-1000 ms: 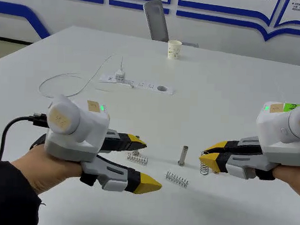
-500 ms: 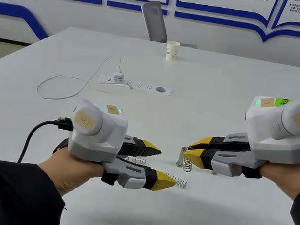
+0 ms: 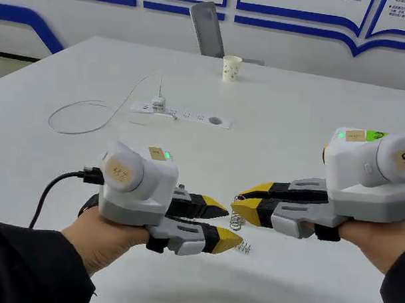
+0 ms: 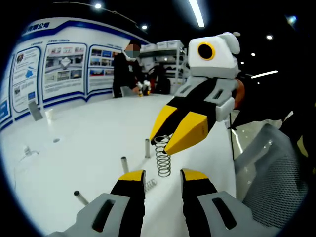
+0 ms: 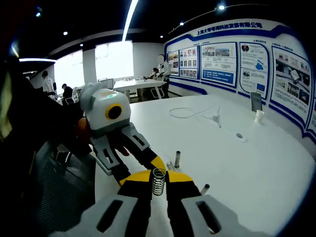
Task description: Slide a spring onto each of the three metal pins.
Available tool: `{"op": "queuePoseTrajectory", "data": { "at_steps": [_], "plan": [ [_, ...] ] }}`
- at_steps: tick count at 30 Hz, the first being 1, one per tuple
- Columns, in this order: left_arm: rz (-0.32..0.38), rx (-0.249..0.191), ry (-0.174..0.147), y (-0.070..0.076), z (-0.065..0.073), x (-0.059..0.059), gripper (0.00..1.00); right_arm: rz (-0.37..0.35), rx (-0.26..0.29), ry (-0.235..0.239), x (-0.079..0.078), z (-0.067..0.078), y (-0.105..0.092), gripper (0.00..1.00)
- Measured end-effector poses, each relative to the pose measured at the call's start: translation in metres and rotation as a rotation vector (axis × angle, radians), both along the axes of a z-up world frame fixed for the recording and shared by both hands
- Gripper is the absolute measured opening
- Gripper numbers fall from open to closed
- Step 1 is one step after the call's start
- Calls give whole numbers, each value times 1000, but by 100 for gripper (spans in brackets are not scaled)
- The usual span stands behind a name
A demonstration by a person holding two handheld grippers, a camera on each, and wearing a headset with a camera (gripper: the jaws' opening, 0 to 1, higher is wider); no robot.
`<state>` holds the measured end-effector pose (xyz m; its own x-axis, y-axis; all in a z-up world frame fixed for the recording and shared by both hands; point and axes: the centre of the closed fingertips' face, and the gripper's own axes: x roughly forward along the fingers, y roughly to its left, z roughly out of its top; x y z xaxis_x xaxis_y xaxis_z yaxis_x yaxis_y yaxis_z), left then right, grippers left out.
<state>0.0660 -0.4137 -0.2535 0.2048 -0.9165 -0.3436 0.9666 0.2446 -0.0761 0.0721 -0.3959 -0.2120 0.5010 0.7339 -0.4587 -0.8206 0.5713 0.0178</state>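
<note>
1. At the far left of the head view, a white cable [image 3: 77,108] looped across the white table [image 3: 310,128] to a power strip [image 3: 184,114]. A paper cup [image 3: 231,68] stood well behind it.
2. The left gripper [image 3: 230,223] was held low over the near part of the table, with a black cable [image 3: 51,189] trailing from its rear. Its jaws stood apart with nothing between them, and the gap was plain in the left gripper view.
3. In the left gripper view three metal pins stood upright on the table in a rough row. These were the near pin [image 4: 79,196], the middle pin [image 4: 125,164] and the far pin [image 4: 147,148], each with a bare shaft.
4. A loose spring [image 4: 150,184] lay on its side on the table, just beside the middle pin. In the head view it lay just beyond the left gripper's lower tip.
5. The held spring [image 3: 236,221] hung upright between the two grippers' tips, its top coil pinched from above. I could not tell whether its lower end touched the table.
6. The right gripper [image 3: 239,199] pointed toward the left gripper, tips close but apart. Its jaws were closed on the top of the held spring, which showed between the yellow tips in the right gripper view.
</note>
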Motion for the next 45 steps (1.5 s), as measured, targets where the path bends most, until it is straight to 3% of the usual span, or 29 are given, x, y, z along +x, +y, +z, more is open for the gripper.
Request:
{"op": "queuePoseTrajectory", "data": {
  "at_steps": [14,22,32,45],
  "plan": [
    [-1,-6,-44,0,3,2,12,10,-7,-5,-2,0,2,12],
    [2,-12,-48,0,3,2,12,10,-12,-5,-3,0,1,12],
    [16,-15,-38,7,5,4,22,-17,-20,-26,3,8,-9,12],
    [10,16,-38,26,11,1,35,-139,-46,-58,20,18,-60,12]
  ]
}}
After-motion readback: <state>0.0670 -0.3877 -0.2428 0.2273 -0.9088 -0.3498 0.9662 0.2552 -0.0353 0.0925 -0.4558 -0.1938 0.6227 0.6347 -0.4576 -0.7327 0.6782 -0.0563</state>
